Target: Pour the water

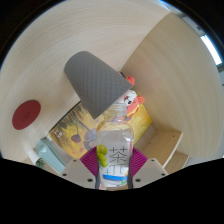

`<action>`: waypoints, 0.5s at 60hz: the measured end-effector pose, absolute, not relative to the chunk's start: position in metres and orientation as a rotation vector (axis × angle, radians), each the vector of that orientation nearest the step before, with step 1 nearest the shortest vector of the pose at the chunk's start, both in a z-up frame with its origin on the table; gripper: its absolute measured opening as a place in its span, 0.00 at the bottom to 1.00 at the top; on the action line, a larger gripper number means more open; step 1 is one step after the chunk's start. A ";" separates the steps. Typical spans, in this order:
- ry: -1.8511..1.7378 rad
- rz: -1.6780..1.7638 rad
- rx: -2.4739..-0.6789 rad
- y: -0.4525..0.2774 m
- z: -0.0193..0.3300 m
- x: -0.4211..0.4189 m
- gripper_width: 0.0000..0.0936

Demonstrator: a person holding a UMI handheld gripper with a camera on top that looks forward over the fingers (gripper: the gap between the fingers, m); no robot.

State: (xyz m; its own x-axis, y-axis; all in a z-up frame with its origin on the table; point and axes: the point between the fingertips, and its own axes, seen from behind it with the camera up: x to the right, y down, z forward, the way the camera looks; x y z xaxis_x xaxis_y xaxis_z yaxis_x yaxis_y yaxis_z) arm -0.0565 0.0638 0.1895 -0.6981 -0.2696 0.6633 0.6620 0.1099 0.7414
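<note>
A pale wooden round table (pixel 60 60) fills my view, with a white wall beyond at two o'clock and a single dark red disc (pixel 26 113) lying at nine o'clock. I count one clear bottle (pixel 116 150) with a green label, one grey cup (pixel 96 78), and one colourful printed sheet (pixel 75 130) beneath them. My gripper (pixel 115 165) clamps the bottle between both pink pads (pixel 91 160), its long axis tilted toward eleven o'clock, neck at the cup.
</note>
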 end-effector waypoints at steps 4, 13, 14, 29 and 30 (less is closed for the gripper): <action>-1.637 -1.650 -0.432 0.064 0.195 -0.054 0.40; -1.386 -1.467 -0.731 0.063 0.227 -0.035 0.40; -1.343 -1.434 -0.779 0.063 0.232 -0.031 0.40; -0.607 -0.790 -1.321 0.052 0.267 0.033 0.42; -0.560 -0.745 -1.345 0.051 0.268 0.038 0.42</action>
State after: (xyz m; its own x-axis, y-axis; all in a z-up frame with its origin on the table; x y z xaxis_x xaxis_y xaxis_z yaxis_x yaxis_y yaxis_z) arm 0.0378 0.0507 0.2677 0.6545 -0.1543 0.7402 0.7539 0.0592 -0.6543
